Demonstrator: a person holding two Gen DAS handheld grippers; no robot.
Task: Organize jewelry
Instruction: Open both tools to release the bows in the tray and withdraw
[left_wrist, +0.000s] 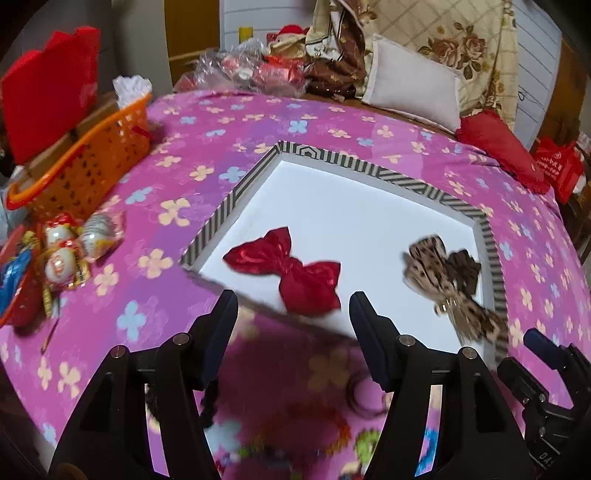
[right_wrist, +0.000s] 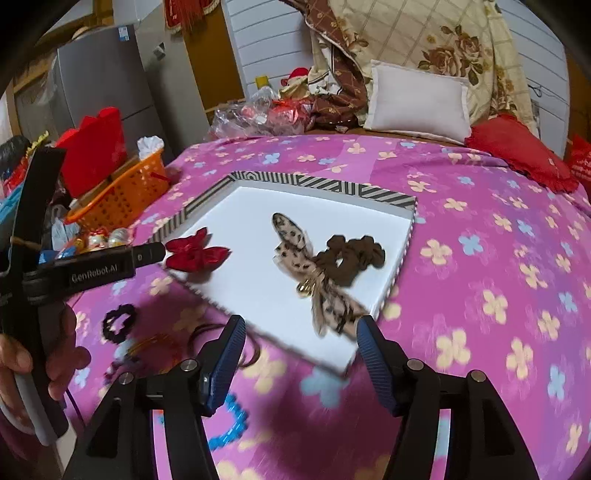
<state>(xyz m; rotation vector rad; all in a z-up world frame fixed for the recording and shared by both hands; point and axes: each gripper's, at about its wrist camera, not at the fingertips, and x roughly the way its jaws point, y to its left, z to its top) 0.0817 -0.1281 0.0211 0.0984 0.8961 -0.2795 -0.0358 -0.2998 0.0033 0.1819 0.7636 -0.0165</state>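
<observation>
The white floor of the striped box lies bare at its far side and near the front corner; the red bow, the spotted bow and the brown scrunchie take up its middle. Right of the box the flowered bedspread is free. Left stands an orange basket; in front, hair ties and a blue bracelet clutter the cloth.

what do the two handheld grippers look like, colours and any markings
Both are black plastic. The left gripper has dark navy finger pads and round metal pivot pins. The right gripper has brighter blue ribbed pads and the same pins. In the right wrist view, the left gripper's body bears white "GenRobot.AI" lettering, above a light grey handle.
</observation>
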